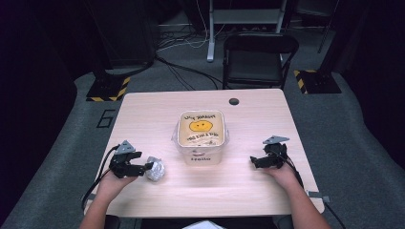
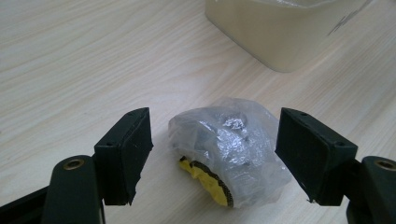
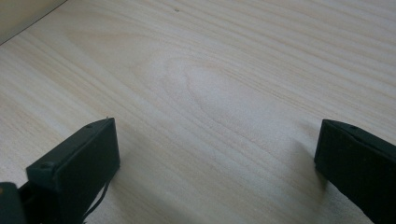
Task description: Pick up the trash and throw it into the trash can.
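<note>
Left gripper (image 2: 212, 158): jaws spread wide, one on each side of the crumpled clear plastic wrapper with a yellow-and-black scrap inside (image 2: 229, 149). Neither pad is touching it as far as I can tell; there's a gap on both sides, narrower on the right-hand pad in the left gripper view. So released, nothing grasped yet.

The wrapper lies on the light wood tabletop (image 2: 70, 60), near the person's left front edge from the high view (image 1: 155, 168), just left of the cream square plastic bin with a smiley-face print on its liner (image 1: 200, 136). Bin and wrapper are close but apart. The bin's lower corner shows at the top of the left gripper view (image 2: 280, 32).

Right gripper (image 3: 215, 163): jaws also open, resting low over bare tabletop, nothing between them. In the high view it's parked right of the bin (image 1: 267, 160), well away from the wrapper.

My read: this is the pre-grasp step, with the left gripper lined up on the wrapper and the closing not yet done. Likely a pick of the trash with the bin as the destination.

Next move calls for:
- closing the left jaws squarely on the wrapper's bulk, since the film is slippery and will squash
- lifting clear of the tabletop
- carrying up and over the bin rim
</note>
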Action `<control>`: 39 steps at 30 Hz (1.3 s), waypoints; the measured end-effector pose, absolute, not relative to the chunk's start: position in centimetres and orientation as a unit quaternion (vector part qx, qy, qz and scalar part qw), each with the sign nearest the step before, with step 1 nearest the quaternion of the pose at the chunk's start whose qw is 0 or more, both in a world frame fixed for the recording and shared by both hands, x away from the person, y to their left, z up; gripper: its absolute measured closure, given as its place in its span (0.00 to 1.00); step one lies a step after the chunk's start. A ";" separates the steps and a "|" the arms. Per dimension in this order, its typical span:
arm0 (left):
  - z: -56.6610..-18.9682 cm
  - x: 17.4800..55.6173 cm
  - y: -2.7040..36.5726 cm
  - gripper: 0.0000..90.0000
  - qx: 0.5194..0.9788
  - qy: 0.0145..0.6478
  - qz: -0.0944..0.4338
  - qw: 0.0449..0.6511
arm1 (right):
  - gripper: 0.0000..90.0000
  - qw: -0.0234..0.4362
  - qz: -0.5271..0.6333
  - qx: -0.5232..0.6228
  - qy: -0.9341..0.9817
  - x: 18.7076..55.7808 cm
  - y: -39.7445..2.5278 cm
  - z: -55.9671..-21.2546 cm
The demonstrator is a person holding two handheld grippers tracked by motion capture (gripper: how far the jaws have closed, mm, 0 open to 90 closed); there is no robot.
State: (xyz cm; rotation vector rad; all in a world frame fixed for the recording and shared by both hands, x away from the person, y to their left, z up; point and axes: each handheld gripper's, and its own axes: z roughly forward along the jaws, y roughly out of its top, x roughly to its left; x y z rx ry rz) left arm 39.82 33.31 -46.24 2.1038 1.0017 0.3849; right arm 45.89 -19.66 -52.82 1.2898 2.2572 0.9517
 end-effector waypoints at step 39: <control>-49.0 40.6 30.8 0.15 0.848 0.373 0.146 0.348 | 0.00 0.186 0.338 0.458 0.801 45.9 -19.7 -52.8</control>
